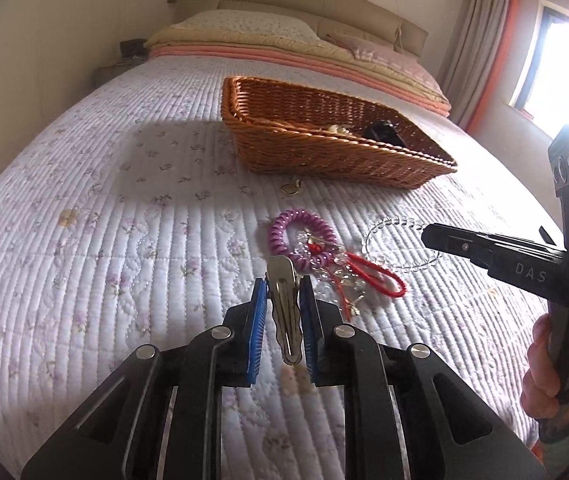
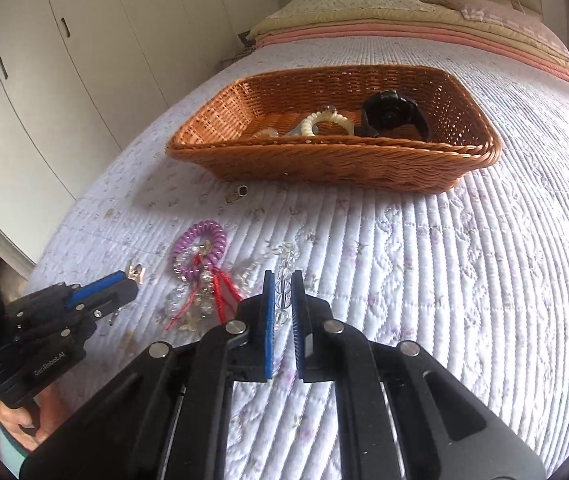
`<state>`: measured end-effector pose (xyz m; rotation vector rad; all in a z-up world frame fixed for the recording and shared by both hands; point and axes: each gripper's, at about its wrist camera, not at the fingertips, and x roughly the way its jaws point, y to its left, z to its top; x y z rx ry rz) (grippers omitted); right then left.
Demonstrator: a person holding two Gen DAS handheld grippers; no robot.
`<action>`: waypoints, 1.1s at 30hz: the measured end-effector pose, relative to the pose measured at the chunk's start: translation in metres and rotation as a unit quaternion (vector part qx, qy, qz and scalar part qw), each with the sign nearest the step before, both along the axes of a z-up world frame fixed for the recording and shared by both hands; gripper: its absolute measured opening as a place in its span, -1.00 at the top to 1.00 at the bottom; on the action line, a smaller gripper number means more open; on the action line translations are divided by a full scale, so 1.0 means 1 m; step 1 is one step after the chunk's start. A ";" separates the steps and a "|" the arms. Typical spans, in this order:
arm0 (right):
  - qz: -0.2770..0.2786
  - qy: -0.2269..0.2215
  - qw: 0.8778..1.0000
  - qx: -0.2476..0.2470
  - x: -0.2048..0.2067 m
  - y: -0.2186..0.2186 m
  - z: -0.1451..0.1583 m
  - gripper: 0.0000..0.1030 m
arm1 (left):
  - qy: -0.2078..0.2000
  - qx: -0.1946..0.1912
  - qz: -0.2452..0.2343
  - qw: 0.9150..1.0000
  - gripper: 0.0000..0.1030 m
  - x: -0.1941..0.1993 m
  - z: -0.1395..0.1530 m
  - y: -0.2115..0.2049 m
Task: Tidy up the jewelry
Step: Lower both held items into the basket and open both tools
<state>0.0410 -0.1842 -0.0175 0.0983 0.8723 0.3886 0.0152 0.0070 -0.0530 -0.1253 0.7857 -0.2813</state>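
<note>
My left gripper (image 1: 283, 294) is shut on a silver metal hair clip (image 1: 284, 312), which stands upright between the blue pads (image 1: 258, 320) just above the quilt. In the right wrist view, my right gripper (image 2: 283, 292) is shut on a clear bead bracelet (image 2: 283, 280); its loop (image 1: 396, 222) lies by the right gripper (image 1: 428, 236). A purple spiral hair tie (image 1: 296, 236) (image 2: 200, 240) with crystal beads and a red cord (image 1: 376, 276) lies between the grippers. The left gripper (image 2: 132, 280) is at the left of the right wrist view.
A brown wicker basket (image 1: 324, 160) (image 2: 324, 164) sits farther up the bed, holding a cream bracelet (image 2: 324, 120) and a black item (image 2: 392, 114). A small gold clasp (image 1: 290, 188) (image 2: 236, 194) lies before it. Pillows lie behind, white wardrobes stand left. A hand (image 1: 544, 368) holds the right gripper.
</note>
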 end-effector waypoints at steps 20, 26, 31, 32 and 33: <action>0.003 -0.094 0.995 0.013 -0.016 -0.012 0.101 0.88 | -0.088 -0.012 -0.026 0.996 0.71 0.006 0.081 -0.011; -0.004 -0.126 0.992 -0.002 0.027 0.001 0.132 0.88 | -0.116 -0.007 -0.038 0.993 0.71 0.054 0.112 -0.019; -0.005 -0.124 0.992 -0.001 0.077 0.015 0.133 0.88 | -0.109 -0.021 -0.041 0.993 0.71 0.103 0.114 -0.022; -0.004 -0.121 0.993 0.002 0.087 0.018 0.129 0.88 | -0.106 -0.028 -0.043 0.993 0.71 0.113 0.112 -0.021; -0.005 -0.120 0.993 0.005 0.094 0.019 0.126 0.88 | -0.105 -0.032 -0.043 0.993 0.71 0.122 0.110 -0.021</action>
